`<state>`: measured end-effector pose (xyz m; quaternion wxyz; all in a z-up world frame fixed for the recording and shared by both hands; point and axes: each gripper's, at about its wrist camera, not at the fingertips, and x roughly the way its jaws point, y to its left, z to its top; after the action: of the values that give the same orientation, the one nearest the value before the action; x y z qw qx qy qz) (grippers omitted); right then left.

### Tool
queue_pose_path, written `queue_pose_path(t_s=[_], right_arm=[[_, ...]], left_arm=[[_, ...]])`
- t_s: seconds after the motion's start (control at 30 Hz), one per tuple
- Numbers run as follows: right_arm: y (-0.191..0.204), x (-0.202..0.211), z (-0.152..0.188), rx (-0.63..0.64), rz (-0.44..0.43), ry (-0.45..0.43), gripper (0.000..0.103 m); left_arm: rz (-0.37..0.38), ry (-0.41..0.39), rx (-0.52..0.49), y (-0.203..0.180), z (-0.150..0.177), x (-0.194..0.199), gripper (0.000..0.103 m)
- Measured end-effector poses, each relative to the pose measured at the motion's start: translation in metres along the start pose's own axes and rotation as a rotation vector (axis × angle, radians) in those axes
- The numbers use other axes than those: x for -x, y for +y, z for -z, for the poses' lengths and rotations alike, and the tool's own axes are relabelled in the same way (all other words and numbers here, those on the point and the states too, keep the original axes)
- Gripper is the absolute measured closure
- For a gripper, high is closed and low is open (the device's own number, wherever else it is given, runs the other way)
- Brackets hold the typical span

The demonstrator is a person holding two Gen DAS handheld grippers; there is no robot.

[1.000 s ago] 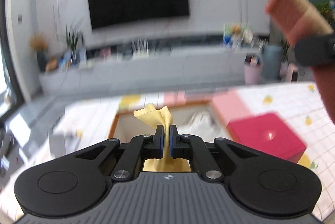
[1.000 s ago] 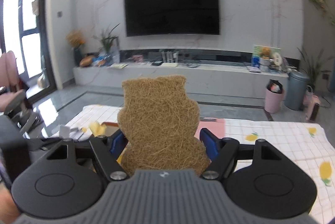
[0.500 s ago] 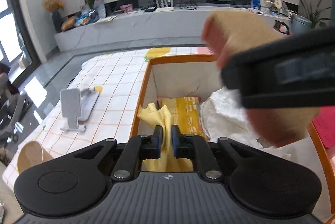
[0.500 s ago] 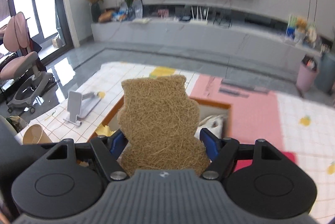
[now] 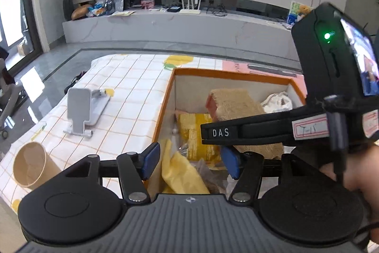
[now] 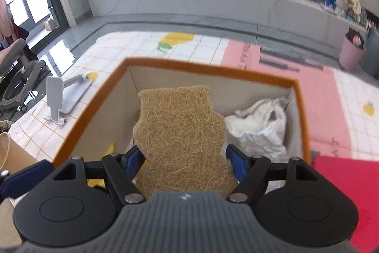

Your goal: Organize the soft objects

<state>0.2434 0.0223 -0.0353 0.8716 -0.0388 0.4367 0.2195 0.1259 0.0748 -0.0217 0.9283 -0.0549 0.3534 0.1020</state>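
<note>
Two grippers hang over the orange-rimmed box on your checked tablecloth. Your left gripper is spreading its jaws, and the yellow cloth stands between the blue pads without either one pressing on it, its lower part down inside the box at the near left corner. Your right gripper grips the brown fibre scrubber by its narrow waist, jaws wide around it, the scrubber upright above the middle of the box. A crumpled white bag lies at the right wall and a yellow packet on the floor of the box. Off the left edge of the box sit a grey phone stand and, nearer you, a paper cup
</note>
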Motion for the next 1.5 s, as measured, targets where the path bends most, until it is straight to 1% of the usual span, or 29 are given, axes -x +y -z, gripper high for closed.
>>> queue_pose_path(t_s=[0.07,0.13,0.2,0.3,0.37,0.4,0.47,0.53,0.6,0.63,0.67,0.77,0.83,0.87,0.93,0.97,1.0,1.07,1.13,1.17,1.23,1.3,1.33,1.4,1.5], right_arm=[[-0.002,-0.008,0.001,-0.024,0.013,0.015,0.03],[-0.004,-0.013,0.002,-0.039,0.024,0.013,0.03],[-0.005,-0.017,0.001,-0.06,0.01,0.021,0.03],[-0.005,-0.016,-0.001,-0.069,0.008,0.025,0.028],[-0.003,-0.012,-0.003,-0.052,0.019,0.026,0.024],[-0.002,-0.009,-0.003,-0.043,0.02,0.022,0.02],[-0.002,-0.001,-0.004,-0.039,0.007,-0.003,0.016],[-0.006,0.008,-0.005,-0.062,-0.011,-0.029,0.011],[-0.009,0.021,-0.006,-0.091,-0.045,-0.052,0.01],[-0.01,0.029,-0.006,-0.097,-0.059,-0.059,0.01],[-0.01,0.039,-0.007,-0.096,-0.066,-0.072,0.008],[-0.011,0.073,-0.005,-0.078,-0.072,-0.131,0.008],[-0.015,0.102,-0.001,-0.072,-0.085,-0.185,0.008],[-0.021,0.12,0.004,-0.081,-0.091,-0.224,0.008],[-0.036,0.155,0.016,-0.132,-0.093,-0.317,0.005],[-0.044,0.172,0.024,-0.153,-0.09,-0.352,0.003],[-0.051,0.188,0.032,-0.166,-0.077,-0.381,0.003],[-0.063,0.217,0.053,-0.176,-0.027,-0.423,0.003],[-0.072,0.241,0.081,-0.195,0.041,-0.473,0.003],[-0.077,0.251,0.096,-0.217,0.071,-0.494,0.003],[-0.085,0.263,0.124,-0.276,0.109,-0.497,0.003],[-0.091,0.266,0.15,-0.326,0.132,-0.468,0.003],[-0.093,0.267,0.162,-0.328,0.14,-0.457,0.003],[-0.088,0.267,0.184,-0.29,0.171,-0.456,0.003],[-0.075,0.267,0.212,-0.177,0.255,-0.472,0.003]], left_arm=[[0.002,0.006,-0.004,0.001,0.0,0.0,0.035],[0.011,0.003,0.004,0.002,0.0,0.003,0.035],[0.015,-0.003,0.02,0.004,-0.001,0.007,0.035],[-0.006,-0.037,0.0,0.002,0.001,0.013,0.031],[-0.021,-0.048,-0.02,0.001,0.0,0.017,0.027],[-0.021,-0.051,-0.023,0.001,0.0,0.019,0.026],[-0.003,-0.062,-0.007,0.004,-0.002,0.024,0.021],[0.019,-0.07,0.019,0.008,-0.004,0.03,0.021],[0.04,-0.073,0.019,0.008,-0.006,0.039,0.021],[0.039,-0.076,0.009,0.007,-0.007,0.045,0.021],[0.027,-0.086,-0.007,0.003,-0.006,0.051,0.021],[-0.001,-0.142,-0.04,-0.005,-0.005,0.072,0.021],[0.019,-0.157,-0.036,-0.01,-0.004,0.087,0.021],[0.037,-0.146,-0.024,-0.013,-0.003,0.094,0.021],[0.074,-0.127,-0.009,-0.019,-0.002,0.106,0.021],[0.086,-0.131,-0.01,-0.023,0.0,0.112,0.022],[0.09,-0.145,-0.013,-0.027,0.003,0.119,0.022],[0.078,-0.189,-0.025,-0.036,0.009,0.133,0.022],[0.062,-0.256,-0.03,-0.044,0.018,0.147,0.023],[0.066,-0.287,-0.033,-0.047,0.023,0.154,0.023],[0.084,-0.316,-0.036,-0.054,0.03,0.163,0.023],[0.113,-0.332,-0.021,-0.058,0.039,0.169,0.023],[0.128,-0.337,-0.01,-0.059,0.044,0.171,0.022],[0.153,-0.337,-0.001,-0.061,0.055,0.173,0.02],[0.174,-0.344,0.0,-0.064,0.074,0.171,0.02]])
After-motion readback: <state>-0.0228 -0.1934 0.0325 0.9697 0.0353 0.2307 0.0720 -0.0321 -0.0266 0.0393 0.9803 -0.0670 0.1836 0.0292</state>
